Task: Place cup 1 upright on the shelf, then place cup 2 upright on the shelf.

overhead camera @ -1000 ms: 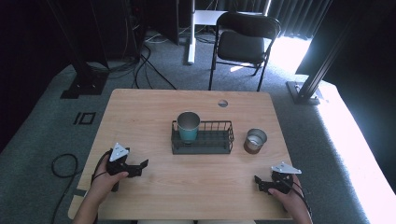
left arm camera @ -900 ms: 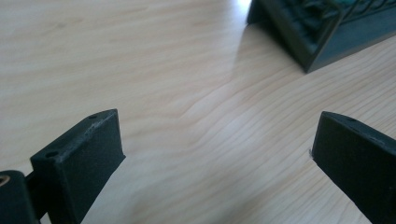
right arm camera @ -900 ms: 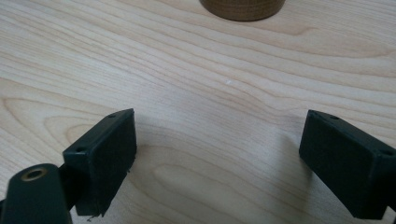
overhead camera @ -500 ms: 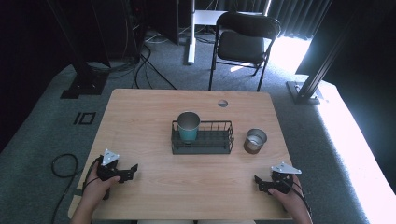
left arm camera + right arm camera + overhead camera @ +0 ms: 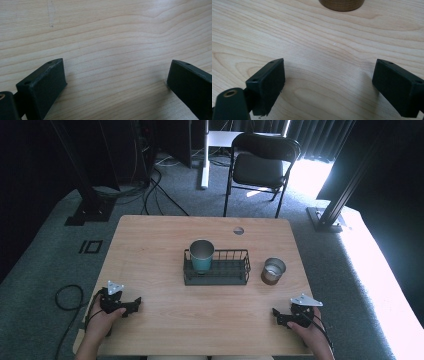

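Table point(image 5: 150, 250) of pale wood bears a black wire rack point(image 5: 235, 270) at its middle, teal cup point(image 5: 201, 256) upright in the rack's left end; brown cup point(image 5: 273, 271) just right of the rack; left gripper point(image 5: 131, 306) and right gripper point(image 5: 278, 315) rest at the near corners, jaws spread wide, holding nothing.

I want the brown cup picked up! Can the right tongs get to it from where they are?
Probably yes. The right tongs are open, holding nothing, and the bare table lies between them and the brown cup. The wire basket stands off to one side.
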